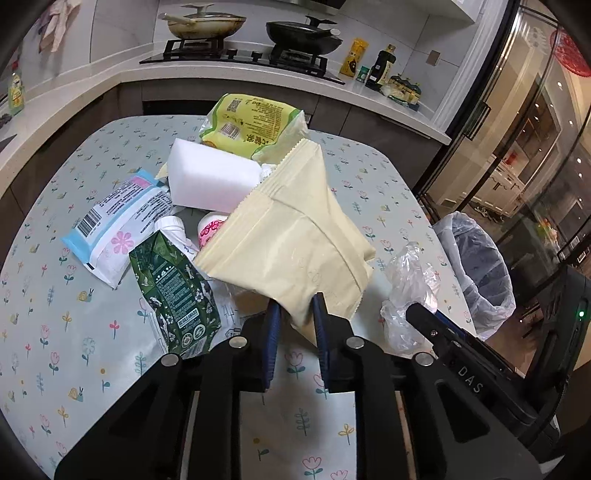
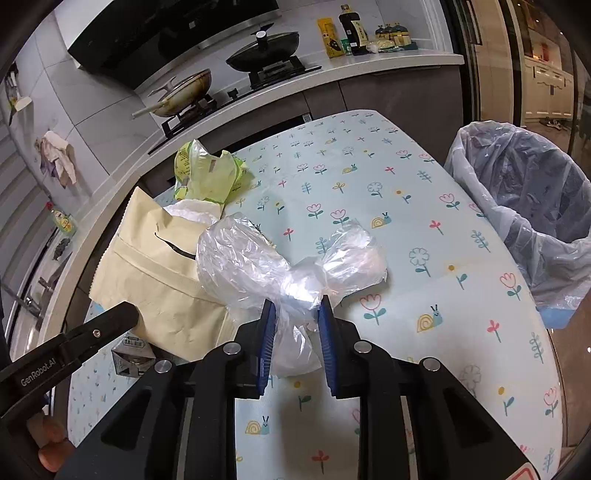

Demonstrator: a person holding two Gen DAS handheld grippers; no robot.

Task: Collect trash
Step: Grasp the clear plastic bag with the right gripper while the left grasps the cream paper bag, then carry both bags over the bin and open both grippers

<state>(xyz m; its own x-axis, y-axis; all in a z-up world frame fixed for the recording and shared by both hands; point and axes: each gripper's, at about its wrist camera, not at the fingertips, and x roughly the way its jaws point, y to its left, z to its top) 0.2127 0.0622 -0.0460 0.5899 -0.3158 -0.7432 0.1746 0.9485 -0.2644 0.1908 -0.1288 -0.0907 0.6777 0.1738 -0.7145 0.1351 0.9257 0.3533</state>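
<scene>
A large cream wrapper (image 1: 291, 236) rises from the trash pile on the flowered table (image 1: 55, 332), and my left gripper (image 1: 296, 304) is shut on its near corner. In the right wrist view the same cream wrapper (image 2: 162, 273) lies at the left. My right gripper (image 2: 297, 308) is shut on a crumpled clear plastic bag (image 2: 258, 266), pinched at its waist just above the table (image 2: 424, 229). That clear bag (image 1: 410, 291) also shows in the left wrist view, right of the wrapper. A lined trash bin (image 2: 524, 206) stands past the table's right edge.
More trash lies on the table: a yellow-green packet (image 1: 251, 122), a white block (image 1: 214, 181), a blue-white wipes pack (image 1: 118, 229), a dark green pouch (image 1: 173, 291) and a small pink-white bottle (image 1: 210, 229). A counter with a stove and pans (image 1: 207, 26) runs behind.
</scene>
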